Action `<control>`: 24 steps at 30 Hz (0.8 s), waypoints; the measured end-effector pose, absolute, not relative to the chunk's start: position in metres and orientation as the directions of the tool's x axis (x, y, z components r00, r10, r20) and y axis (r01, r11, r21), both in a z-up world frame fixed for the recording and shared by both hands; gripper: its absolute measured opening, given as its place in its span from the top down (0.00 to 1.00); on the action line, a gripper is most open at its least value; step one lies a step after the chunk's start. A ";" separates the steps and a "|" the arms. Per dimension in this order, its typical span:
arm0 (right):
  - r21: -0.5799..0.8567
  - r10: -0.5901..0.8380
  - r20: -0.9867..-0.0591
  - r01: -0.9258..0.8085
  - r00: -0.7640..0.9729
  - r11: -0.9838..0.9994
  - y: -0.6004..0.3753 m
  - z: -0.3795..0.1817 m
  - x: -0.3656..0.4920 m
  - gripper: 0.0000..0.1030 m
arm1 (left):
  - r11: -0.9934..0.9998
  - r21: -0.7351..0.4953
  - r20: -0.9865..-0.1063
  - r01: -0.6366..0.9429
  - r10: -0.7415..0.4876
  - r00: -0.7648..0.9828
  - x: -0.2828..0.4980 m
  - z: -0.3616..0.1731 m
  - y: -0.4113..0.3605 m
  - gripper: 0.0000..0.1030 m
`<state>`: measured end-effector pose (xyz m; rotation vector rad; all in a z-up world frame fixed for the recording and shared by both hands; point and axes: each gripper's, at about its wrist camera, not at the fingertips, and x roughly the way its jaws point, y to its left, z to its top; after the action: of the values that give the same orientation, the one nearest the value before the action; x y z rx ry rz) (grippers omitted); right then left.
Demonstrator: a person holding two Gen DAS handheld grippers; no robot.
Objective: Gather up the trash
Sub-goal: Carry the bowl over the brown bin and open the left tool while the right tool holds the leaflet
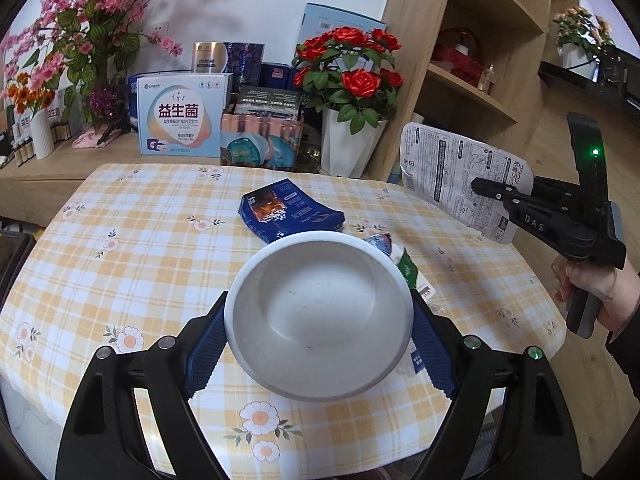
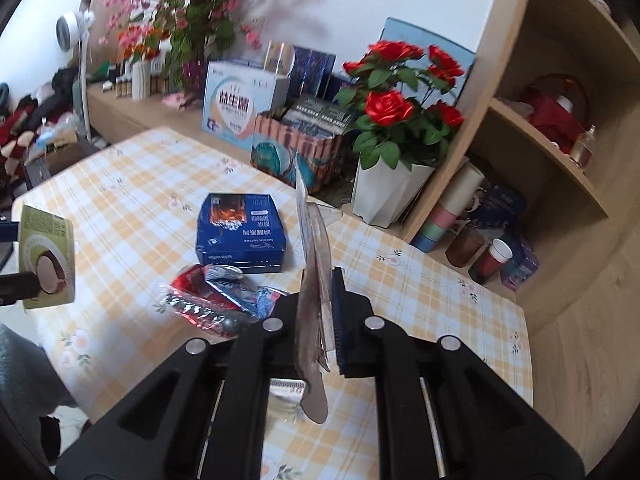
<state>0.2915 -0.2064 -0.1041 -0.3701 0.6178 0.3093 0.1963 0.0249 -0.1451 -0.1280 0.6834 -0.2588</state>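
Right gripper (image 2: pixel 320 308) pinches the flat printed plastic wrapper (image 1: pixel 460 176) edge-up, right of the round white paper bowl (image 1: pixel 319 314) (clamped across its rim by the left gripper (image 1: pixel 319 332), nearer hand)

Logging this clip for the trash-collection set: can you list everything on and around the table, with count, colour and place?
Paper bowl: one, white inside, green outside, in the left gripper.
Printed wrapper: one, white, in the right gripper.
Coffee box: one, blue, table centre.
Crumpled wrappers: several, red, blue and silver, in front of the box.
Tablecloth: one, yellow-white check.
Rose pot: one, red blooms, white pot, behind the table.
Left gripper: black, clamping the bowl.
Right gripper: black, shut on the wrapper.
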 end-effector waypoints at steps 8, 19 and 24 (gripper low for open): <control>-0.174 0.222 -0.577 -0.385 0.786 0.906 -0.225 -0.075 0.235 0.88 | 0.947 -0.204 -0.602 0.247 -0.321 0.732 0.159 -0.123 0.015 0.20; -0.091 0.291 -0.515 -0.389 0.806 0.917 -0.244 -0.047 0.145 0.88 | 0.933 -0.230 -0.610 0.278 -0.361 0.705 0.100 -0.111 0.009 0.20; -0.075 0.306 -0.501 -0.393 0.810 0.917 -0.248 -0.042 0.112 0.88 | 0.922 -0.253 -0.622 0.294 -0.387 0.681 0.073 -0.115 0.007 0.20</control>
<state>0.1116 -0.2476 -0.0419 -0.1787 0.5038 0.3754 0.0727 0.0072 -0.1145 -0.1366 0.7280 -0.3835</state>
